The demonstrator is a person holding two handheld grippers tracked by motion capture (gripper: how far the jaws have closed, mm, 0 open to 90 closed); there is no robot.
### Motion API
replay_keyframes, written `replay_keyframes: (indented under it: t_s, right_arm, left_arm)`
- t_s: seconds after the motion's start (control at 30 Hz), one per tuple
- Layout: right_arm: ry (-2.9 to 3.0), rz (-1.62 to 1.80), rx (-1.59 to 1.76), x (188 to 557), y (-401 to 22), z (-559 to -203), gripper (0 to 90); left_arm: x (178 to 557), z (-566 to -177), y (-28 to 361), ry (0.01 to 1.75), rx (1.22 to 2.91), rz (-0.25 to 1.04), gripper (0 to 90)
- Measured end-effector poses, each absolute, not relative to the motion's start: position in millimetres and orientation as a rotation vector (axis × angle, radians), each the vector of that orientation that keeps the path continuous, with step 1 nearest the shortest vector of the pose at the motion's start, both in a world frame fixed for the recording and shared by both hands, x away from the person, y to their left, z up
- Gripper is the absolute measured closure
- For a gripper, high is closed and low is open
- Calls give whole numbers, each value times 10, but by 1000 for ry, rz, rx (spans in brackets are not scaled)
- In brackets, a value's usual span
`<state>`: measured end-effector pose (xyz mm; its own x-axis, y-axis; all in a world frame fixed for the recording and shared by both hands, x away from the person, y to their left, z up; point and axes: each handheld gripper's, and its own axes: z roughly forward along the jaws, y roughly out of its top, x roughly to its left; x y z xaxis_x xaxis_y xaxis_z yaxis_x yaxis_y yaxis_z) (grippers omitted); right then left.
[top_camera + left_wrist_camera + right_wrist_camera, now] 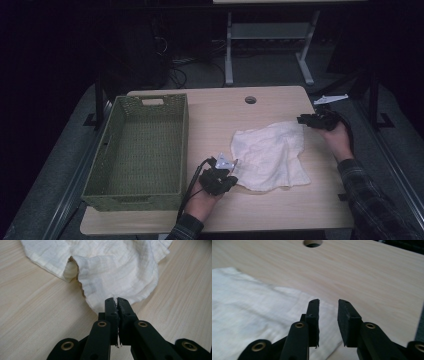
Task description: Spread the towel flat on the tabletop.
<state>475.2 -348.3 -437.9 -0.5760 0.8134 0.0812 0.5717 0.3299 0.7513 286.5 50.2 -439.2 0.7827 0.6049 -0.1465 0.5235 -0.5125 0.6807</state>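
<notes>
pinching the near edge of the white cloth (110,267), the left gripper (116,302) was seen with its jaws pressed together on the fabric, a few threads caught between the pads. in the high view the left gripper (226,172) was found at the cloth's (270,155) near left corner, low over the table (220,115). the right gripper (328,305) was seen with its jaws spread a little apart, nothing being gripped between them; the cloth's (249,312) far right corner lay under and just in front of them, and whether the pads brushed it could not be told. in the high view the right gripper (306,120) was placed at that far right corner. the cloth was left rumpled and partly doubled over on the table's right half, one brown-lined hem turned up, well apart from the green woven basket (145,150), which stood at the left with nothing in it. judged from this, the work was in an early stage: one corner was secured, the other was not held, and the smoothing, folding or moving of the cloth to the basket was not yet done. a cable hole (312,242) was noted beyond.
</notes>
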Motion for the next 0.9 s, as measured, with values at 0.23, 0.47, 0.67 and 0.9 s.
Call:
replay_keyframes:
  t_s: [0.23, 0.47, 0.67, 0.9]
  right_arm:
    - [2338, 1137, 1168, 4422, -3469, -4379, 697]
    - [2376, 1146, 1148, 4025, -3446, -4446, 690]
    - [2408, 1118, 1141, 3661, -3455, -4450, 676]
    - [2447, 1135, 1185, 3298, -3533, -4537, 651]
  left_arm:
    - [2909, -4424, 514, 840, 2202, 130, 871]
    - [2938, -4473, 501, 826, 2211, 127, 870]
    - [2962, -4523, 474, 810, 2226, 117, 870]
    - [2960, -4517, 488, 801, 2227, 126, 869]
